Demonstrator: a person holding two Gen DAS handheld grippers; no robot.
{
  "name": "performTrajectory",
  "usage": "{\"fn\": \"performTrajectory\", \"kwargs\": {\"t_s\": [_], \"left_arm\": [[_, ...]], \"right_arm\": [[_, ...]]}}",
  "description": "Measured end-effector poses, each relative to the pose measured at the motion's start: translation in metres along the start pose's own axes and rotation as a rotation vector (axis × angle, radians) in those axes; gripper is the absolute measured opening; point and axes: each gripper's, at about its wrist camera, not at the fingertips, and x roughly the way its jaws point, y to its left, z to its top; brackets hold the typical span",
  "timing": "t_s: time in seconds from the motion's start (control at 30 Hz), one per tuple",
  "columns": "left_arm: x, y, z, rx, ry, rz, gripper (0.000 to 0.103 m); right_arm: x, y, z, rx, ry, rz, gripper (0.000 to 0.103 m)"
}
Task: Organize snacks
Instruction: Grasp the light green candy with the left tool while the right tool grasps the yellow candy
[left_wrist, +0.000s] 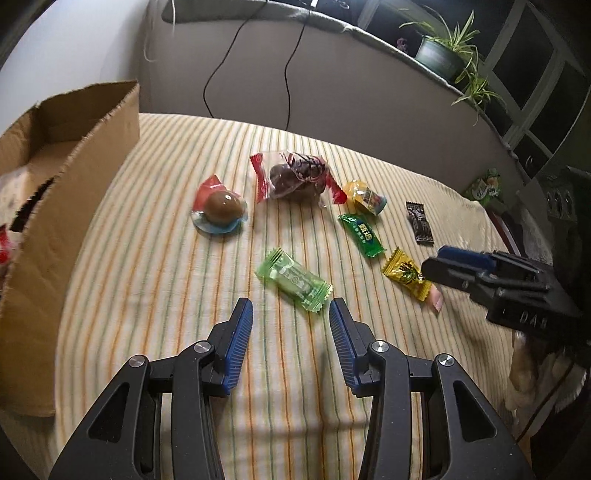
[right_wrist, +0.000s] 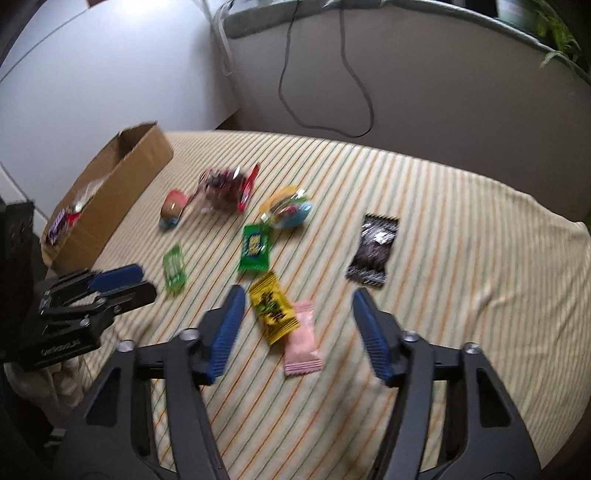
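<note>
The left gripper (left_wrist: 291, 314) hangs with jaws apart and empty, the pale green candy (left_wrist: 293, 280) lying just beyond its tips near the front edge of the striped cloth (left_wrist: 155, 258). The right gripper (right_wrist: 299, 301) is likewise spread and empty, framing the yellow candy (right_wrist: 272, 309) and the pink candy (right_wrist: 302, 339) that touches it. Farther out lie the dark green packet (right_wrist: 254, 246), the black sachet (right_wrist: 375, 251) and the wrapped egg (left_wrist: 221, 208). The cardboard box (left_wrist: 55, 192) sits at the cloth's left edge, some snacks already inside. The step looks like reaching to pick; next, each gripper probably needs to drop lower and close across a wrapper.
</note>
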Motion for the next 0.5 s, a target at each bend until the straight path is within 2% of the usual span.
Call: {"fn": "performTrajectory", "kwargs": {"t_s": [0.2,0.5], "left_arm": [[0.009,-0.007,0.011,0.023,0.004,0.006,0.042],[0.024,-0.03,0.018,0.117,0.001,0.04,0.041]], "right_arm": [[0.013,0.01,-0.002,-0.053,0.029,0.003,0.04],[0.021,0.009,0.002,-0.066,0.039,0.0,0.04]]}}
